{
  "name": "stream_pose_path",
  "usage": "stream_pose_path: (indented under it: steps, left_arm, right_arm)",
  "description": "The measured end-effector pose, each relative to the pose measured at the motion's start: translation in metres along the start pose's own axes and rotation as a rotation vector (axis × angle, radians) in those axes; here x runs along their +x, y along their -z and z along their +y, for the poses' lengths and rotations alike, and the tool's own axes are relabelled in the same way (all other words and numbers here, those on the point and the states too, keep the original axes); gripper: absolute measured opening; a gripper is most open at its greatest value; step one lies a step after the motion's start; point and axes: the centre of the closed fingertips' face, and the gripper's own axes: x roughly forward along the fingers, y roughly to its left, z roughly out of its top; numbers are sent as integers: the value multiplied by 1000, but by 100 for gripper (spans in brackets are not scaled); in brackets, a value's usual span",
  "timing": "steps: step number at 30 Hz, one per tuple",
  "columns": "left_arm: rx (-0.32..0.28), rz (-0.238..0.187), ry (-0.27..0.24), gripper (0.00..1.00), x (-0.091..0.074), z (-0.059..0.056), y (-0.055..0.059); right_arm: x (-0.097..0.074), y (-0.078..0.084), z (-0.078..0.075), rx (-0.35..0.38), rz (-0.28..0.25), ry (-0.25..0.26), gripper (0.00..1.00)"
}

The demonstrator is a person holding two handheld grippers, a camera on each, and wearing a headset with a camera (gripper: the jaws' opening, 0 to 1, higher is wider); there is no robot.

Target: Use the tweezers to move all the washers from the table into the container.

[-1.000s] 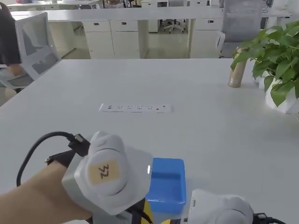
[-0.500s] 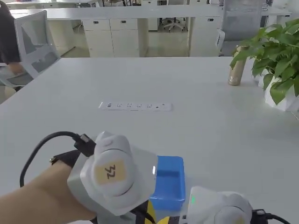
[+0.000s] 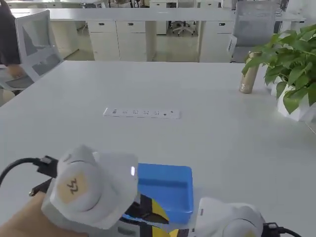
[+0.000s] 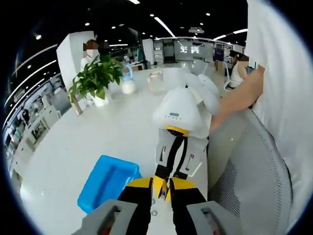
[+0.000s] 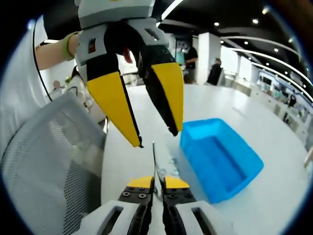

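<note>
While right tool clamps tweezers, washers just beside

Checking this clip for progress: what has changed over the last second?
The left gripper, jaws open, swung left, uncovering more of the blue container. The right gripper, shut on the tweezers, the container and the power strip stayed put.

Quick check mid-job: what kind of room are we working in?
Probably an open-plan office: rows of white desks with drawer cabinets at the back, a grey office chair beside the table, and a potted plant on it.
</note>
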Motion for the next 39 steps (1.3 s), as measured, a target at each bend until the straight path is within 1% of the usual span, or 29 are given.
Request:
stream_pose_path:
  steps: [1,2,4,5,6,7,8,9,10,11,13,14,15,16,17,18,19,21,23,24,26,27,29,31,32,33,35,38,39]
  left_arm:
    - [-29,-21,-19,18,-3,2,1]
    - [-73,-53,-58,21,-10,5,3]
    - [-148,-93,-119,26,-20,9,9]
    - [-170,-109,-145,28,-25,10,12]
    - [-195,-127,-178,31,-30,12,15]
    - [-237,-152,-216,35,-37,14,19]
    - [-269,-167,-242,38,-41,15,22]
    - [-300,-189,-291,41,-48,18,27]
    - [-310,-198,-324,45,-53,19,30]
    - [-330,-203,-361,47,-58,21,38]
    - [-362,-219,-408,51,-66,23,45]
    - [-378,-232,-444,53,-72,25,50]
    - [-389,-235,-470,55,-76,27,53]
    - [-393,-228,-509,58,-81,28,58]
    - [-396,-230,-521,60,-83,29,60]
    - [-419,-251,-561,62,-89,32,63]
    - [-437,-268,-580,64,-92,33,64]
    - [-492,-336,-630,70,-100,37,65]
    - [-513,-363,-668,77,-105,40,67]
    - [-517,-372,-684,80,-106,41,68]
    - [-516,-405,-735,85,-109,45,67]
    - [-497,-448,-747,89,-109,44,61]
    - [-500,-513,-767,96,-110,45,53]
    - [-492,-516,-770,98,-113,47,54]
    - [-496,-528,-780,98,-116,48,54]
    - [-504,-564,-790,98,-121,51,54]
    - [-534,-599,-791,99,-125,52,55]
    - [-537,-606,-796,99,-127,52,56]
    - [-534,-601,-796,99,-127,52,56]
  right_arm:
    - [0,0,-1,10,-2,1,2]
    - [0,0,-2,21,-5,4,2]
    - [-1,0,-2,29,-8,5,2]
    - [-1,0,-2,33,-10,7,2]
    - [-1,0,-2,34,-11,8,2]
    - [-1,0,-2,38,-12,9,2]
    - [-1,0,-2,39,-12,9,2]
    - [-1,0,-2,40,-12,10,2]
    - [-1,0,-3,42,-12,9,2]
    - [0,0,-3,47,-13,10,2]
    - [0,0,-4,70,-17,12,2]
    - [-1,0,-4,78,-18,10,2]
    - [-1,1,-4,84,-19,9,2]
    - [-1,1,-4,98,-20,6,2]
    - [-2,1,-3,105,-20,3,2]
    - [-2,1,-4,105,-18,4,2]
    - [-2,1,-4,105,-16,5,2]
    - [-5,0,-6,100,-9,13,2]
    - [-7,-2,-8,102,-11,19,2]
    - [-9,-4,-10,103,-11,23,2]
    - [-14,-8,-16,86,-13,40,2]
    - [-17,-12,-18,77,-13,49,2]
    - [-23,-19,-25,68,-18,62,2]
    - [-27,-25,-32,74,-27,70,2]
    - [-29,-27,-35,81,-34,72,2]
    - [-30,-29,-38,88,-43,74,2]
    - [-35,-37,-44,106,-61,76,2]
    - [-39,-44,-49,118,-75,79,2]
    - [-39,-45,-54,128,-86,83,2]
